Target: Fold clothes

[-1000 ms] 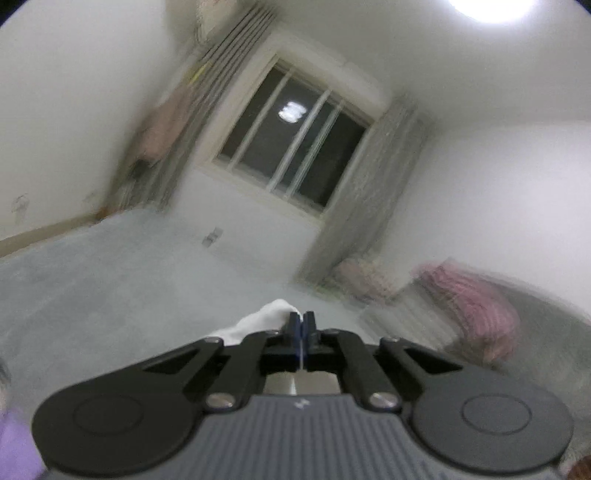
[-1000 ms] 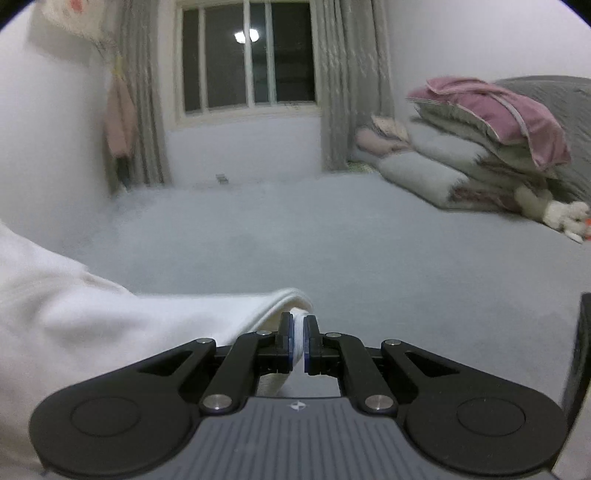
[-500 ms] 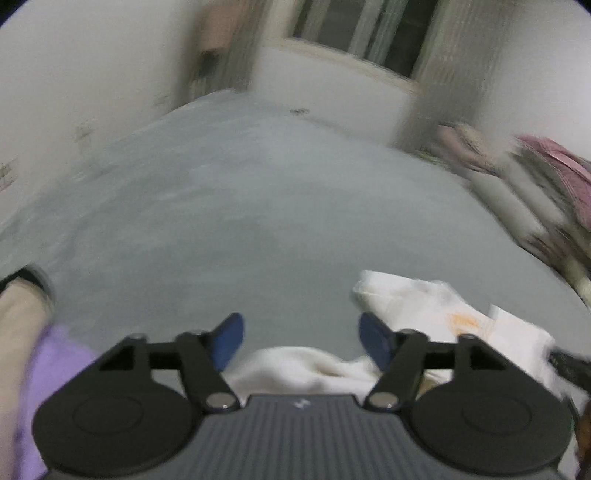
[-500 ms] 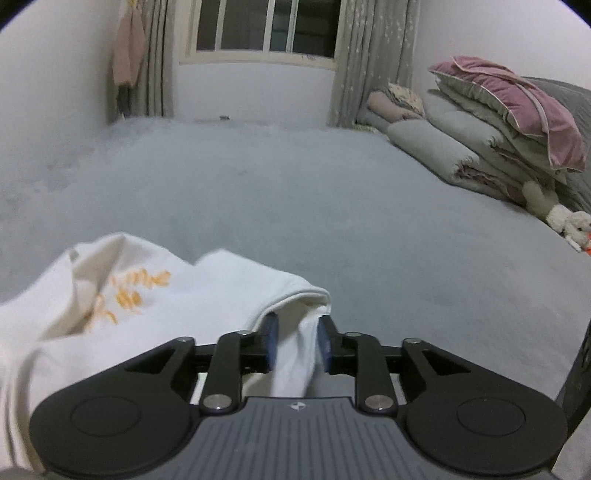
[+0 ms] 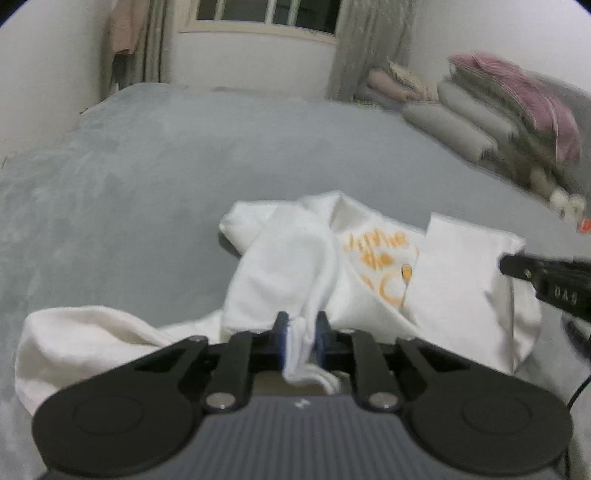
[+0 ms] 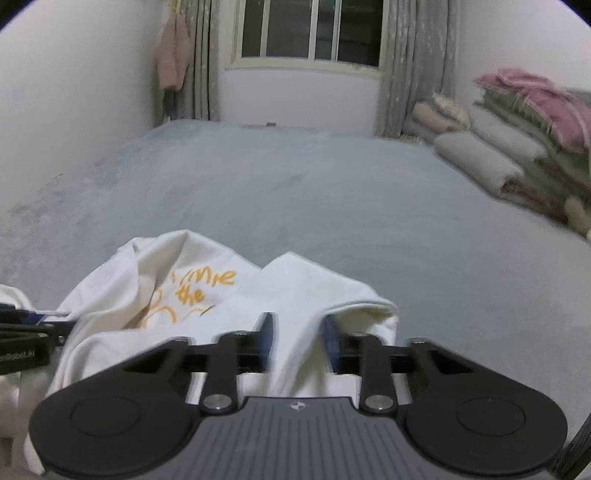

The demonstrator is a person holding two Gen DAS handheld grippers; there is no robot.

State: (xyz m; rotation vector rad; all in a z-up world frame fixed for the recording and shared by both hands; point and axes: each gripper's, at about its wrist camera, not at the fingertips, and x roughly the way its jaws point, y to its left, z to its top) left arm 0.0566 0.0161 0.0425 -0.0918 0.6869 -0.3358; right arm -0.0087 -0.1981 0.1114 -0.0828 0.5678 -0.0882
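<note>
A crumpled white shirt [image 5: 288, 258] with orange lettering [image 5: 380, 251] lies on the grey bed cover [image 5: 147, 184]. My left gripper [image 5: 302, 332] is at its near edge, and its jaws are closing, pinching a narrow fold of the cloth. In the right wrist view the same shirt [image 6: 295, 284] bunches in front of my right gripper [image 6: 298, 332]. Its jaws are closing too, with a thick fold filling the gap between them. Each gripper shows in the other's view: the right gripper [image 5: 517, 267] at the right edge, the left gripper [image 6: 37, 325] at the left edge.
Folded quilts and pillows [image 6: 517, 140] are stacked along the bed's right side, with a plush toy [image 5: 565, 201] below them. A window with grey curtains [image 6: 310, 33] is on the far wall. A pink garment [image 6: 171, 55] hangs at the left.
My left gripper swung down from facing the window, opened wide, then closed on a fold of the shirt. The shirt dropped onto the bed. My right gripper's jaws widened around thicker cloth.
</note>
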